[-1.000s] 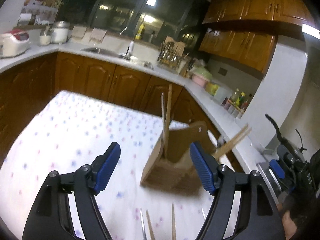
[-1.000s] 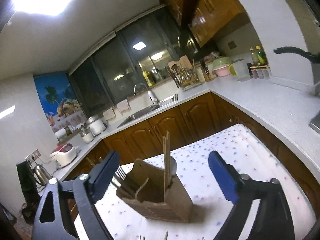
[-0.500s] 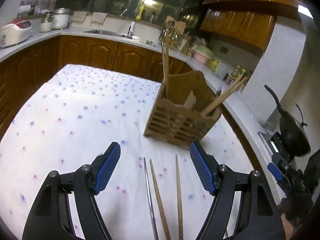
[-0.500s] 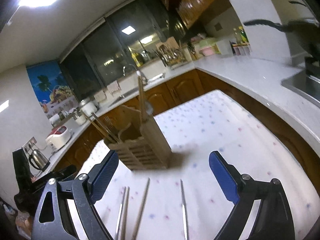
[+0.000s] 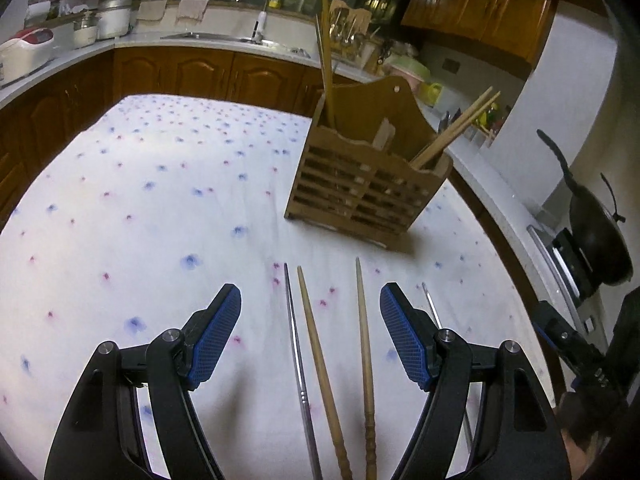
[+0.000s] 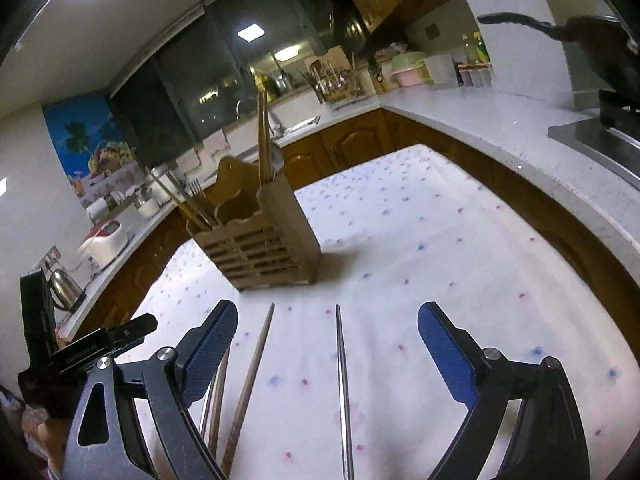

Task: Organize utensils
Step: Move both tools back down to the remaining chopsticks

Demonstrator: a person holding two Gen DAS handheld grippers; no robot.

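A wooden slatted utensil holder (image 5: 368, 184) stands on the dotted tablecloth (image 5: 140, 200) and holds several chopsticks; it also shows in the right wrist view (image 6: 260, 240). Loose on the cloth lie a metal chopstick (image 5: 298, 360), two wooden chopsticks (image 5: 320, 360) (image 5: 366, 360) and another metal chopstick (image 5: 434, 316). My left gripper (image 5: 310, 336) is open and empty, hovering over the first three. My right gripper (image 6: 328, 352) is open and empty above a metal chopstick (image 6: 344, 392), with a wooden chopstick (image 6: 252, 368) to its left.
Kitchen counters (image 6: 520, 120) wrap around the table on the far and right sides, with a sink (image 5: 224, 36), a rice cooker (image 5: 24, 52) and a kettle (image 6: 64, 288). A black pan (image 5: 596, 232) sits on the stove at right.
Both grippers have tilted down and drawn back from the holder. The loose chopsticks on the cloth have come into full view between the fingers. Both jaws stay open.
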